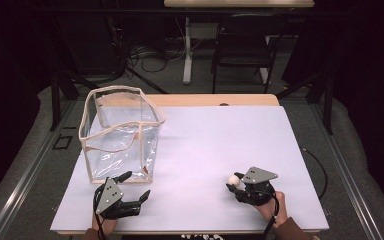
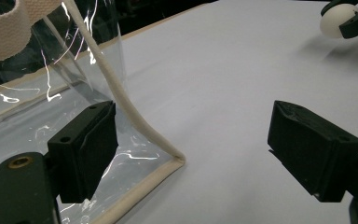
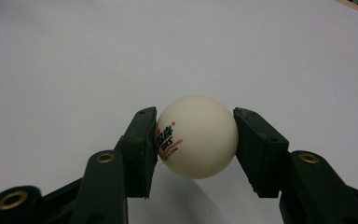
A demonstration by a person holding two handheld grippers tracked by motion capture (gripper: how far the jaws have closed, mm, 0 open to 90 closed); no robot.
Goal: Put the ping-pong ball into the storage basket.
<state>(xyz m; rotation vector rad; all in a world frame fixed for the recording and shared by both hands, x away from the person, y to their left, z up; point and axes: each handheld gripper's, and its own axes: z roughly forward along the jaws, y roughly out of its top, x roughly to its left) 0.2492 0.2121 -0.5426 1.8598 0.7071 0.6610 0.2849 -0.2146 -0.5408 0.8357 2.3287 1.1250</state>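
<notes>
High view count is pretty short: one white ball (image 1: 233, 180), one clear plastic bag (image 1: 121, 132) with cream fabric trim, and two grippers, each held in one of the person's hands coming in from the bottom edge. That's it for stuff on the table (image 1: 220, 145), which has a plain pale, slightly lavender-looking top with a strip of wood edge showing at the far side. The right gripper (image 1: 235, 184) sits near the front right of the table and has the ball pinched between its jaws; in the right gripper view the ball (image 3: 197, 136) is squeezed from both sides by the black pads (image 3: 142, 144), with a bit of red and black print facing the left one, and it looks lifted just off the surface with a soft shadow under it. The left gripper (image 1: 135, 187) is at the front left, jaws spread wide with nothing in them, parked right by the front corner of the bag. In the left gripper view one jaw sits in front of the clear wall and the trim corner (image 2: 175, 158) lands between the two jaws, not touched as far as the view shows. Room behind is dark: one black chair (image 1: 242, 47), a white table leg (image 1: 187, 50), cables on the grey floor.
</notes>
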